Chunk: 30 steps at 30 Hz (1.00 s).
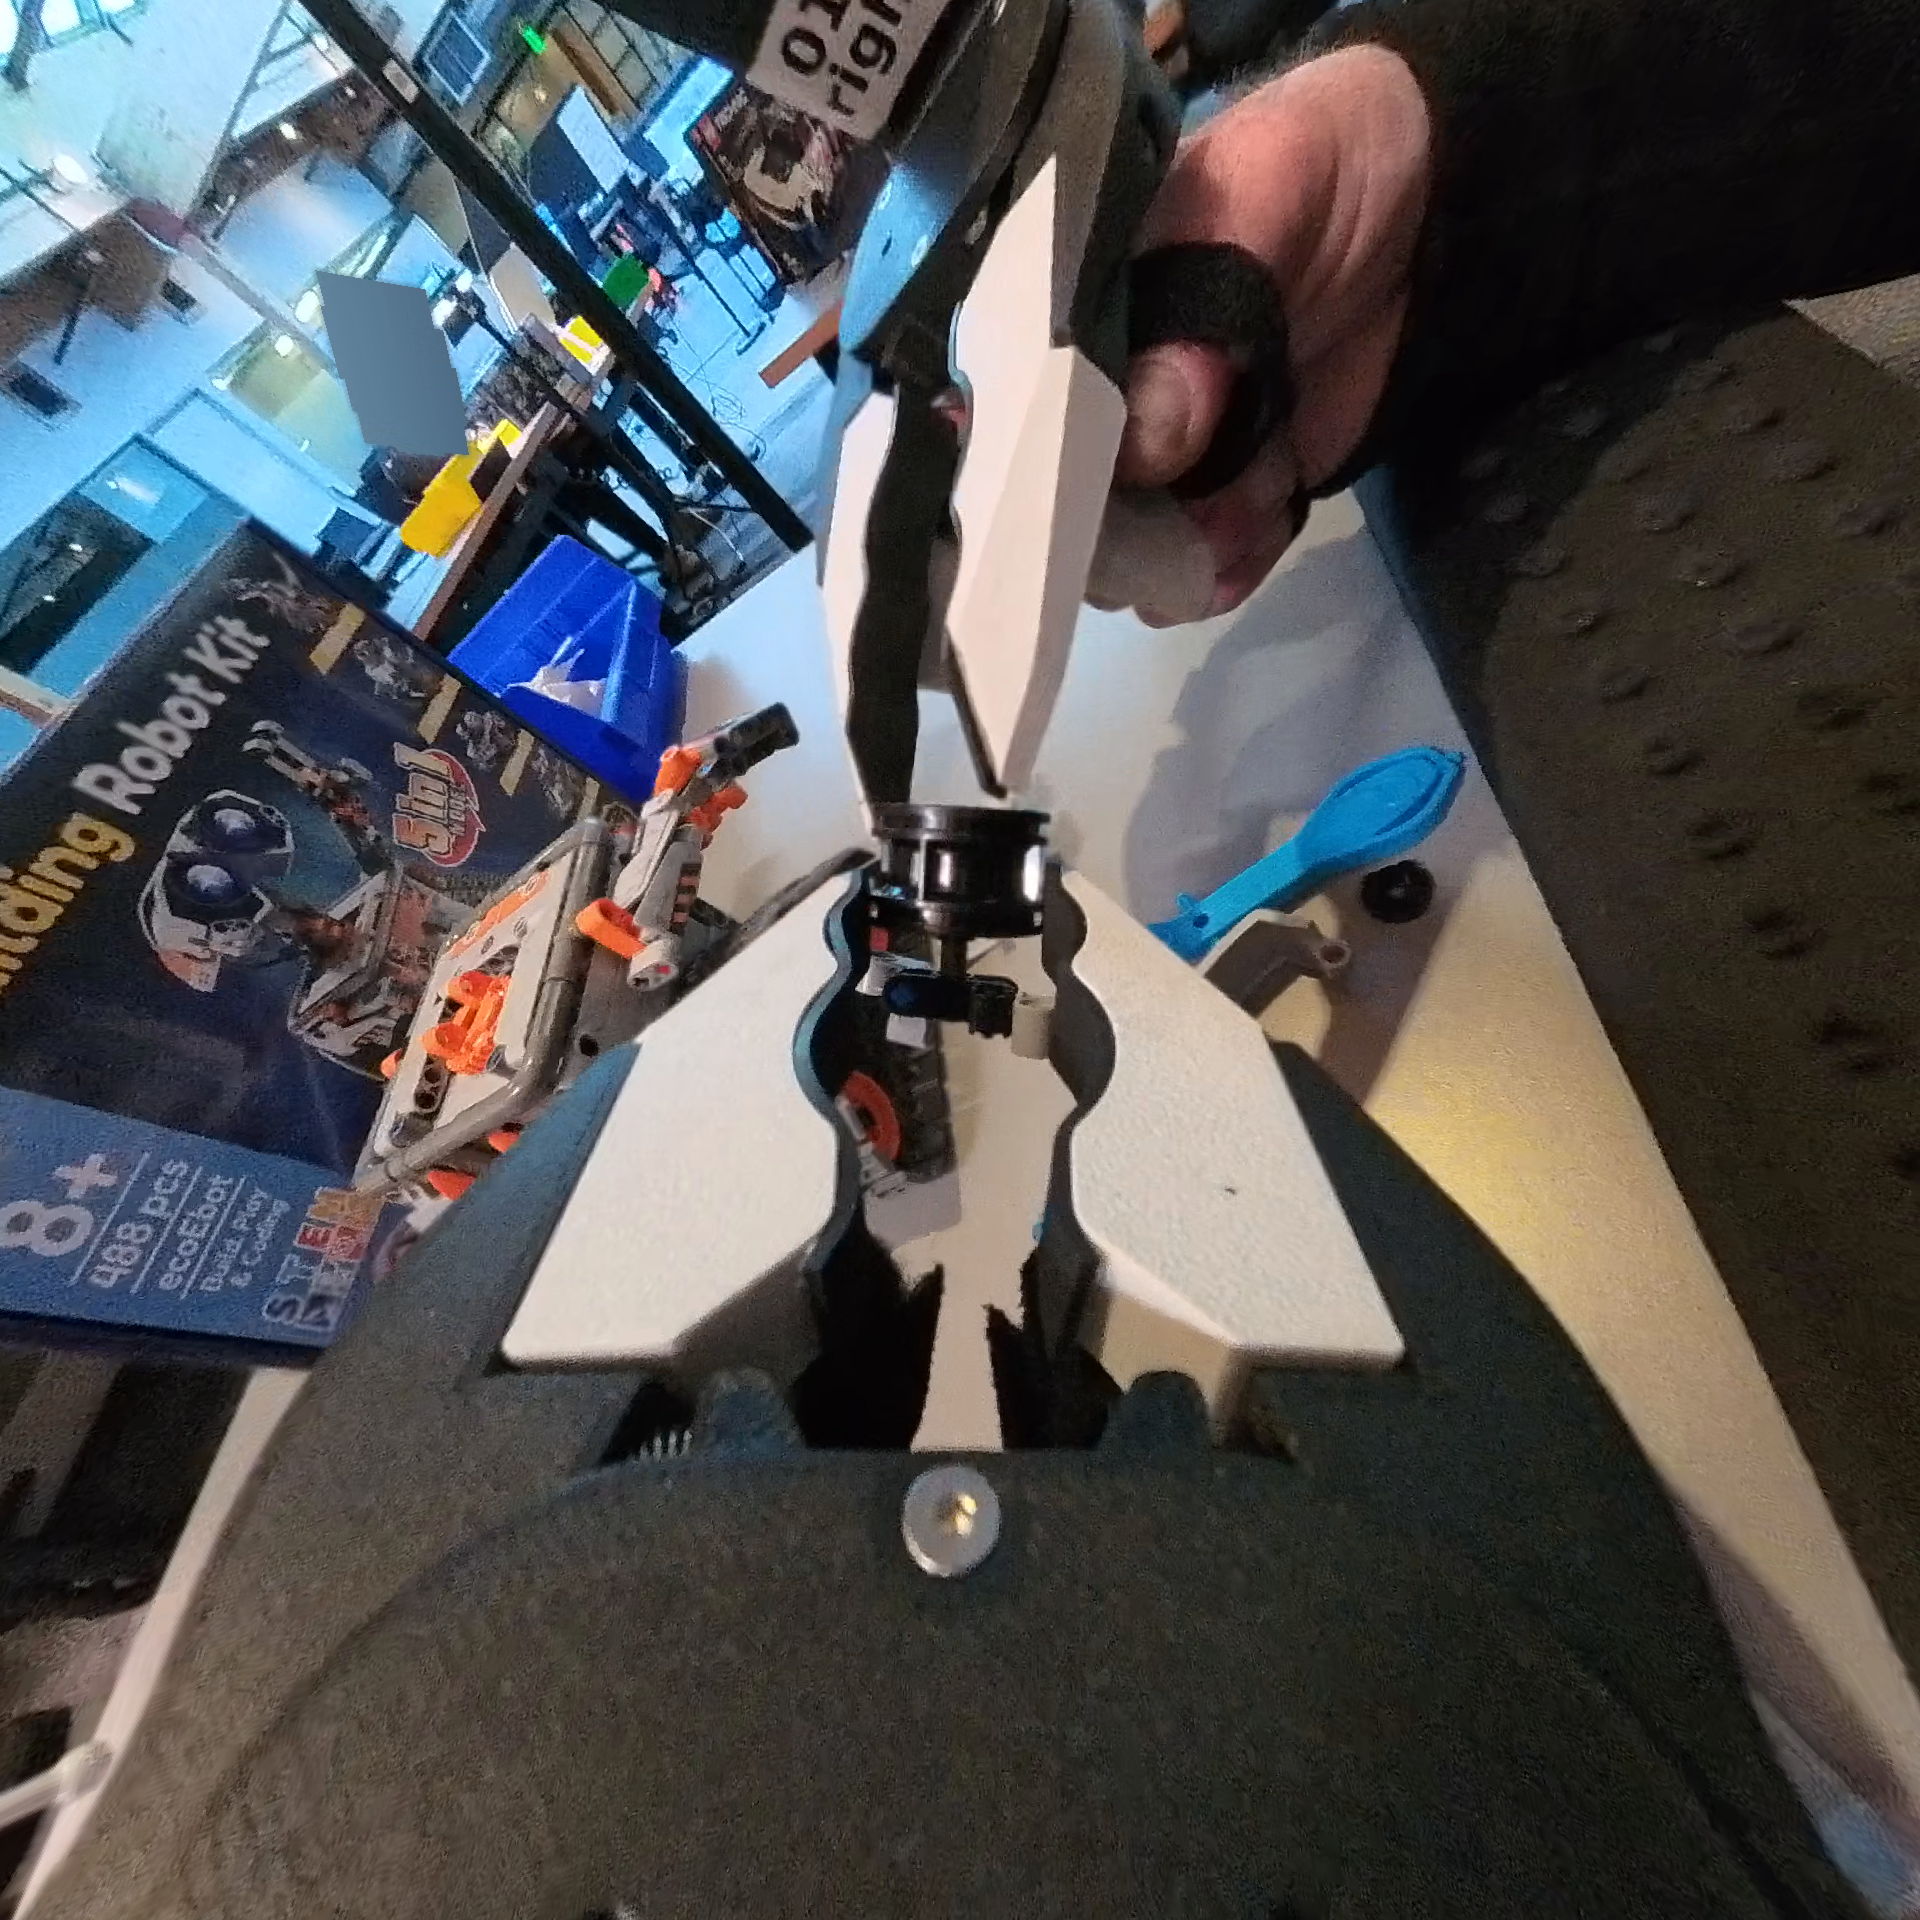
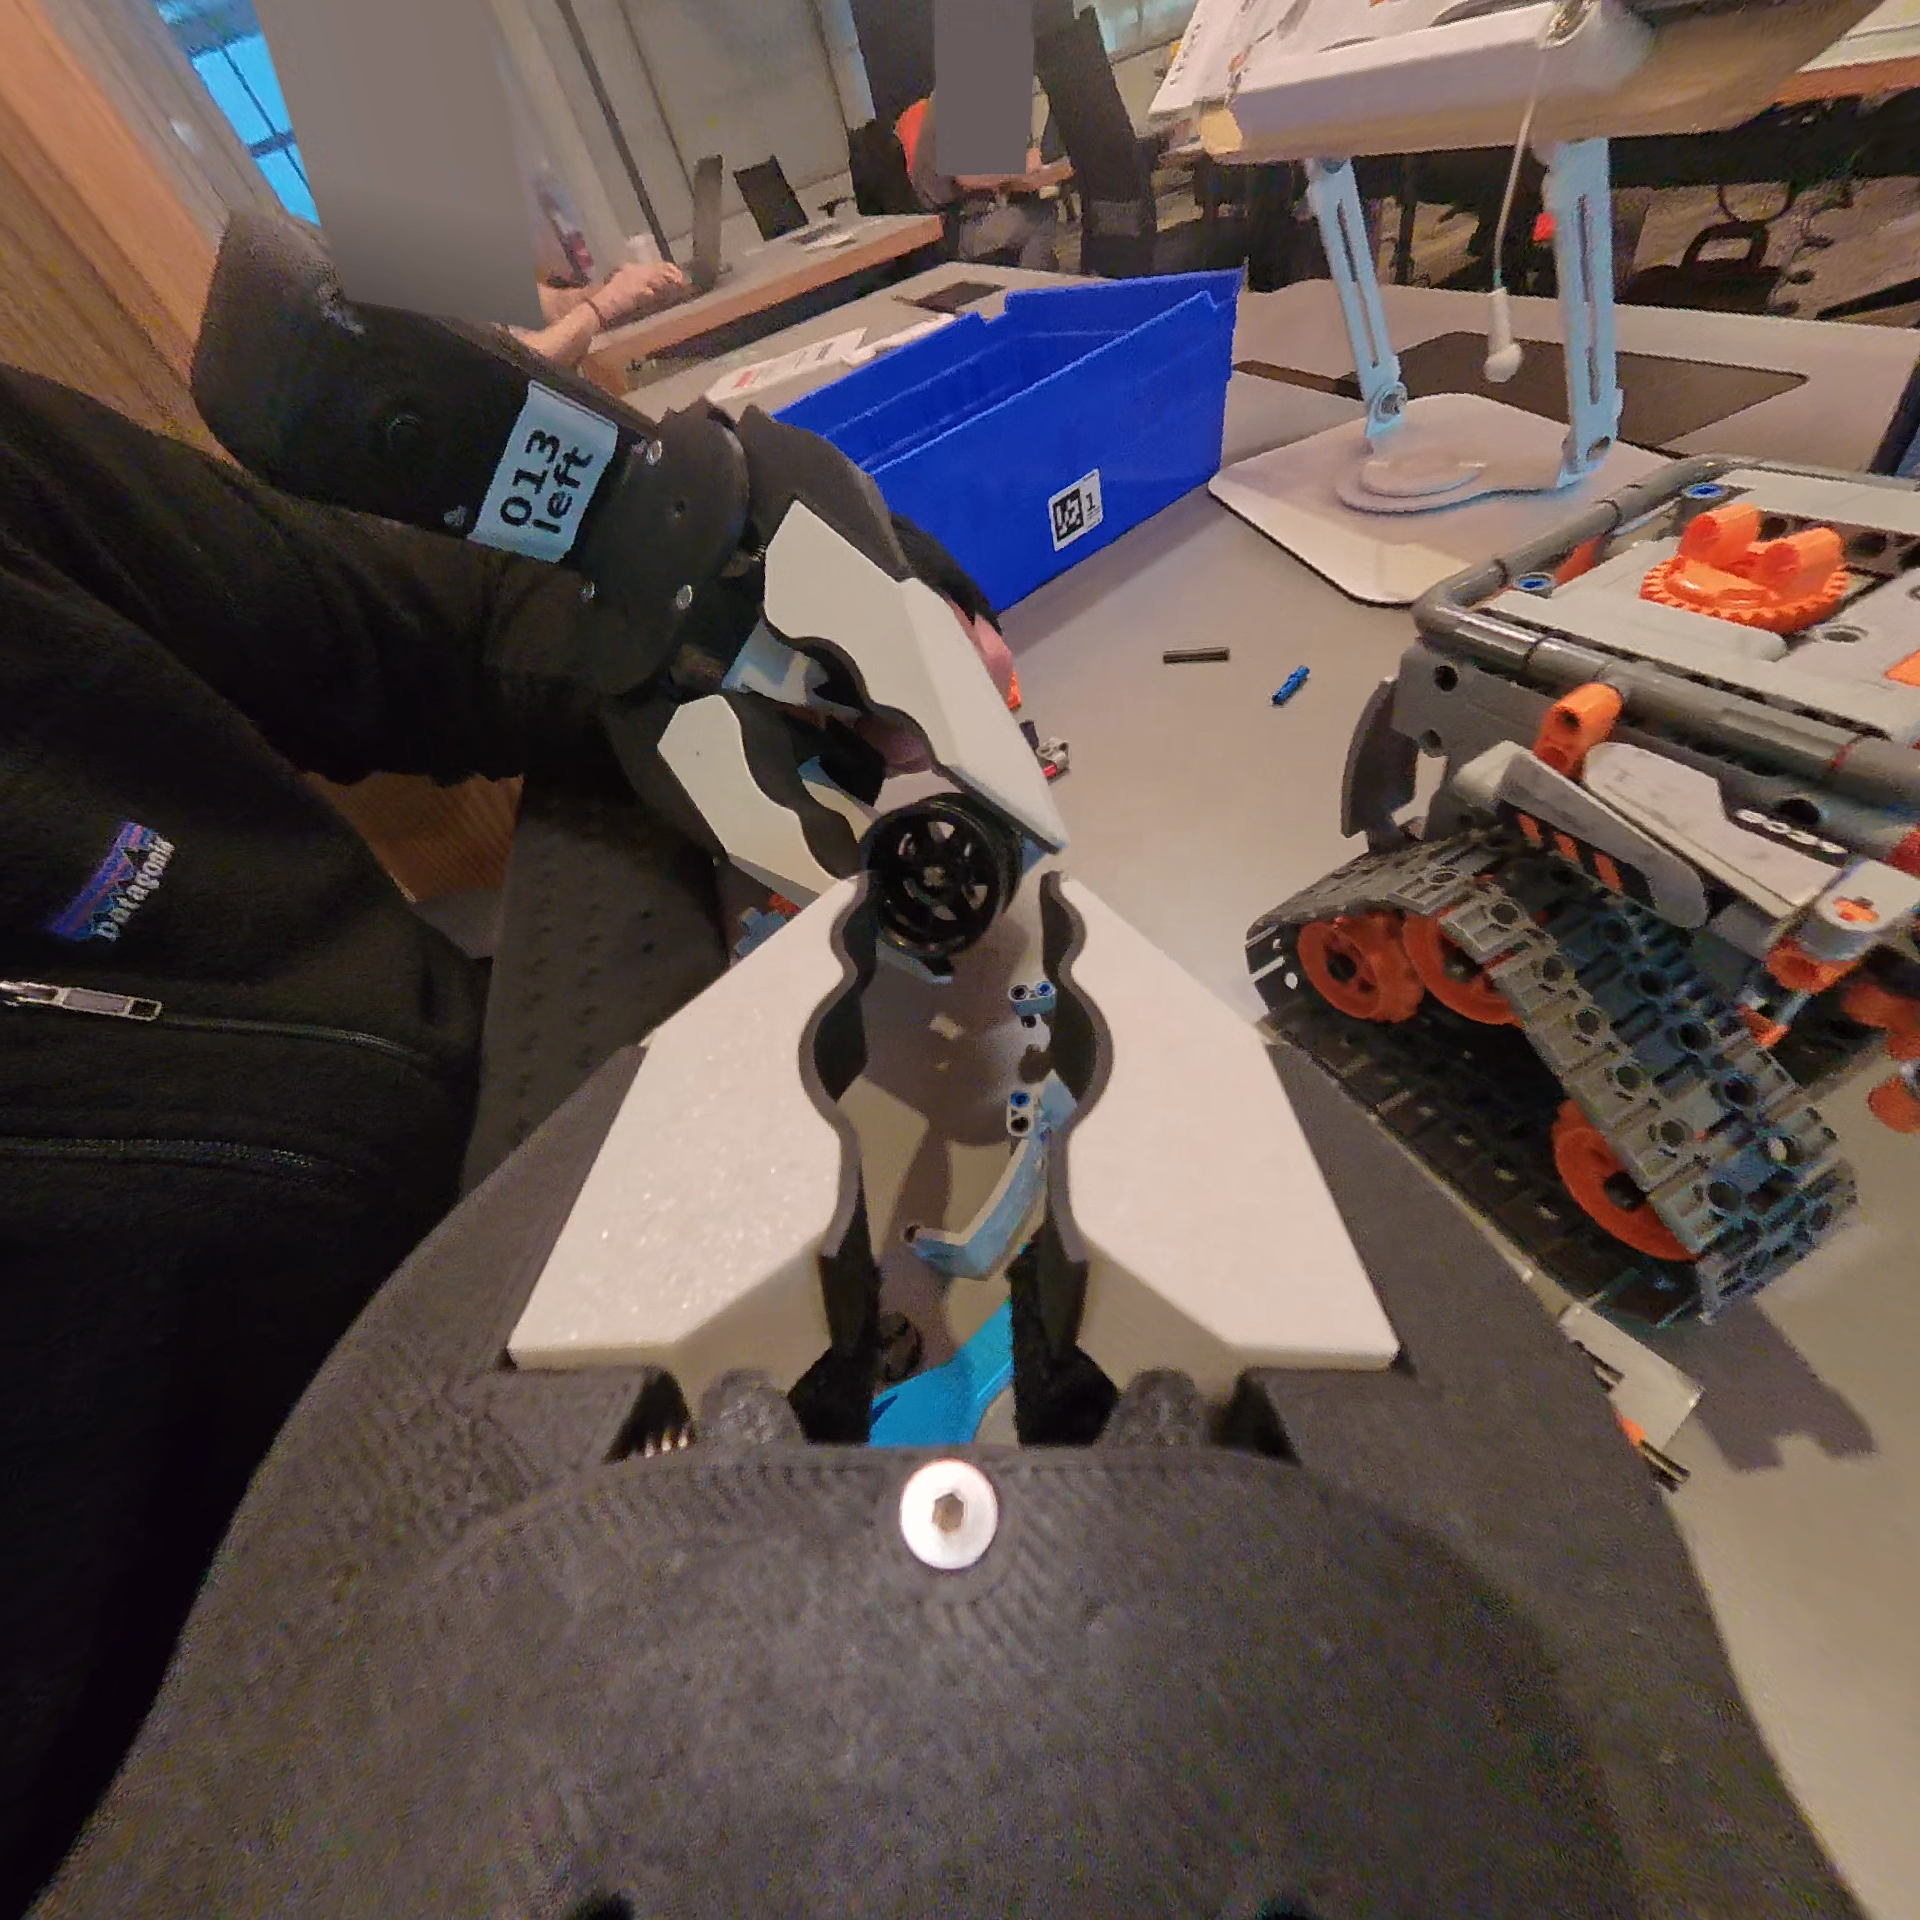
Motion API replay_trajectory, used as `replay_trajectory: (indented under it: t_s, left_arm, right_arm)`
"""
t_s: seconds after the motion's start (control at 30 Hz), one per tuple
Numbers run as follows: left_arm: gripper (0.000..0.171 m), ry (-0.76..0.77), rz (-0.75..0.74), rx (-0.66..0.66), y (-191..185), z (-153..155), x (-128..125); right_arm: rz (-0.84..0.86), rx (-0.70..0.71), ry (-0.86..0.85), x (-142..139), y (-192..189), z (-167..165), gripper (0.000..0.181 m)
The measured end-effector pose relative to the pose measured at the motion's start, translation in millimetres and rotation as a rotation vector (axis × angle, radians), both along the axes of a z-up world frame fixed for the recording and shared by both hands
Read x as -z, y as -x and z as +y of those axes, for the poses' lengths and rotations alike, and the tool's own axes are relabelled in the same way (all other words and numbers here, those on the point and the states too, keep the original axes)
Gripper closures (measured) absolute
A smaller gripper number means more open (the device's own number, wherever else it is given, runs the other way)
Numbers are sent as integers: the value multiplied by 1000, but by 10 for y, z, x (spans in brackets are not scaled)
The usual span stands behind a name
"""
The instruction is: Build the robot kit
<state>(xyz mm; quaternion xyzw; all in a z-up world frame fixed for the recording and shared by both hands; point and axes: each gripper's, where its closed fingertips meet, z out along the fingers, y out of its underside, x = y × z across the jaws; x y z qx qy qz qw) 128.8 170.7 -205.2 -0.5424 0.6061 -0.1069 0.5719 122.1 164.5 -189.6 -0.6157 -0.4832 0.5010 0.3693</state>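
We work at a pale table [image 2: 1174, 790]. The largest thing on it is a grey and orange tracked robot model [image 2: 1621, 831], off to our right. Behind it sit a blue storage bin [image 2: 1039, 436] and, in the left wrist view, the kit's dark blue box [image 1: 208, 935]. A blue brick-separator tool [image 1: 1309, 842] lies near the table's edge.

Between both tongs, held above the table, is a small black wheel hub [image 2: 940, 868] on a short assembly of black and blue parts. Our left gripper [image 1: 956, 883] is narrowed onto the hub's rim. Our right gripper [image 2: 951, 894] has its tips at the same hub; we cannot tell whether it is pinching or only touching.

In our judgement, doing this well means keeping one grip steady while the other works squarely along the axle, without twisting.
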Motion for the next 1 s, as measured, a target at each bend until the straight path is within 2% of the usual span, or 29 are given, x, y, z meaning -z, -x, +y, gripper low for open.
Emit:
replay_trajectory:
  t_s: [0.13,0.3,0.47,0.8,1.0]
  left_arm:
    - [142,0,-40,42,-18,-57,-57]
    - [141,-24,-33,61,-45,-99,-59]
    - [142,-45,-51,72,-52,-131,-100]
    - [143,-39,-36,63,-64,-173,-86]
    - [144,-86,17,23,-60,-149,-58]
  right_arm:
    - [42,-28,61,-24,-32,19,154]
    - [49,-84,70,-9,29,-89,166]
    - [95,-128,136,-48,22,-121,166]
    - [83,-170,146,-31,15,-165,171]
    - [46,-144,102,-5,26,-147,171]
